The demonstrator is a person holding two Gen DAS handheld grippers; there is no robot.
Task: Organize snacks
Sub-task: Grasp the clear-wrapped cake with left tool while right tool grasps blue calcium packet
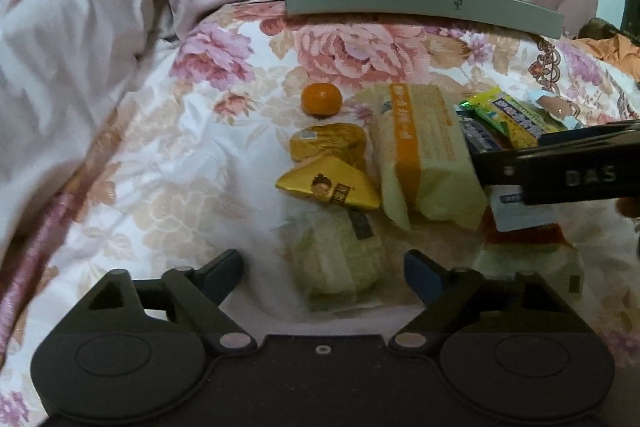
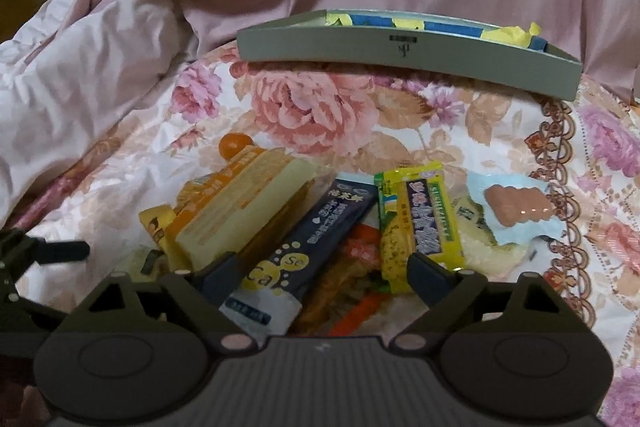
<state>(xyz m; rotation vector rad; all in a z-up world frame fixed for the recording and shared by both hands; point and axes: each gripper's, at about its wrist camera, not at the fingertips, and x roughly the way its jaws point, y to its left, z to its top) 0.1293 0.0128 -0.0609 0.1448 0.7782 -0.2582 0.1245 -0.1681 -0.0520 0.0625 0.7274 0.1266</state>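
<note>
I am at the pick-up step: the snacks lie heaped on the floral bedspread (image 1: 192, 155), and the grey tray (image 2: 400, 53) waits beyond them, well apart. My left gripper (image 1: 322, 267) points down over the pale round pastry (image 1: 340, 263), jaws apart on either side of it and not pressing. My right gripper (image 2: 324, 269) angles down over the dark blue sachet (image 2: 304, 247), jaws apart, with the yellow packet (image 2: 420, 219) just beside its right finger. Judged from this, the next move calls for lowering each gripper until its pads bracket one item only, then clamping. The overlapping wrappers may drag a neighbour along. The orange (image 1: 321, 99) sits clear behind the heap.
</note>
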